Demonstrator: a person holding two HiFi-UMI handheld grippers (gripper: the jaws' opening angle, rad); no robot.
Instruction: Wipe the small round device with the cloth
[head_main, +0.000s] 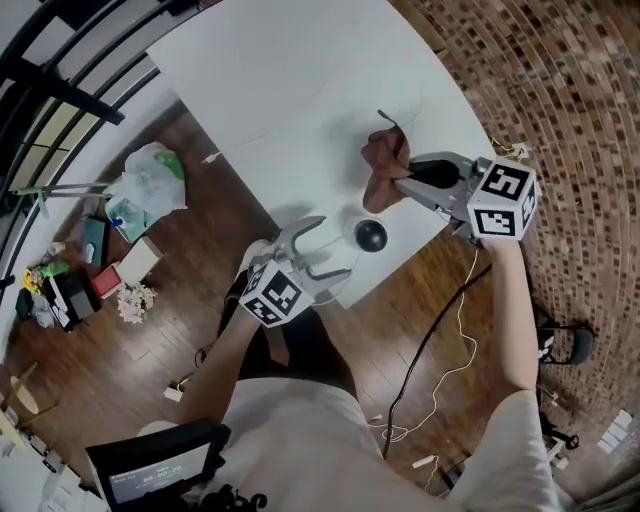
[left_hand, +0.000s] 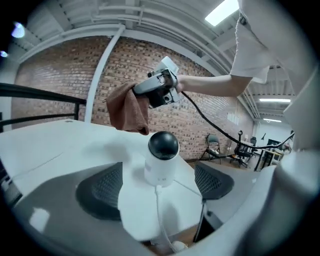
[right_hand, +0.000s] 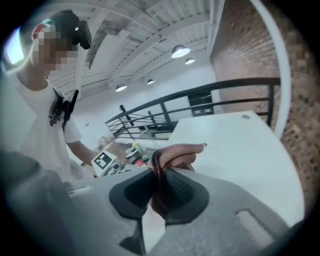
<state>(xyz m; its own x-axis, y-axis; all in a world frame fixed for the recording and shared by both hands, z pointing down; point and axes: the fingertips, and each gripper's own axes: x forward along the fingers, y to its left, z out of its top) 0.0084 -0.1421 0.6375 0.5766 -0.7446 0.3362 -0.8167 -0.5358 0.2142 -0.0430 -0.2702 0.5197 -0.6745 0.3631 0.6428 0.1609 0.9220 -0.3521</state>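
Nearest the lens, at the bottom of the head view, is the person's white shirt (head_main: 300, 430). Just above it, left of centre, the left gripper (head_main: 322, 250) reaches onto the white table (head_main: 300, 90) with its jaws spread wide. In its own view they stand far apart on either side of the device (left_hand: 161, 155), with a clear gap on each side, so nothing is gripped. That device (white body, glossy black dome on top) stands upright on the table close to its lower edge, at the centre of the head view. A white cord (left_hand: 160, 215) runs from its base toward the bottom of the left gripper view. To the upper right of the device in the head view, the right gripper (head_main: 400, 182) is clamped on the cloth (head_main: 385, 160) — its own view shows the jaws pressed together on a fold of the brown fabric, which bunches out above them. The cloth hangs from that grip above the table, its lower end near the dome. In the left gripper view it sits to the dome's upper left, and a sliver of space shows between them. At the left of the head view a bag (head_main: 150, 180) lies among other clutter on the wooden floor (head_main: 110, 390).
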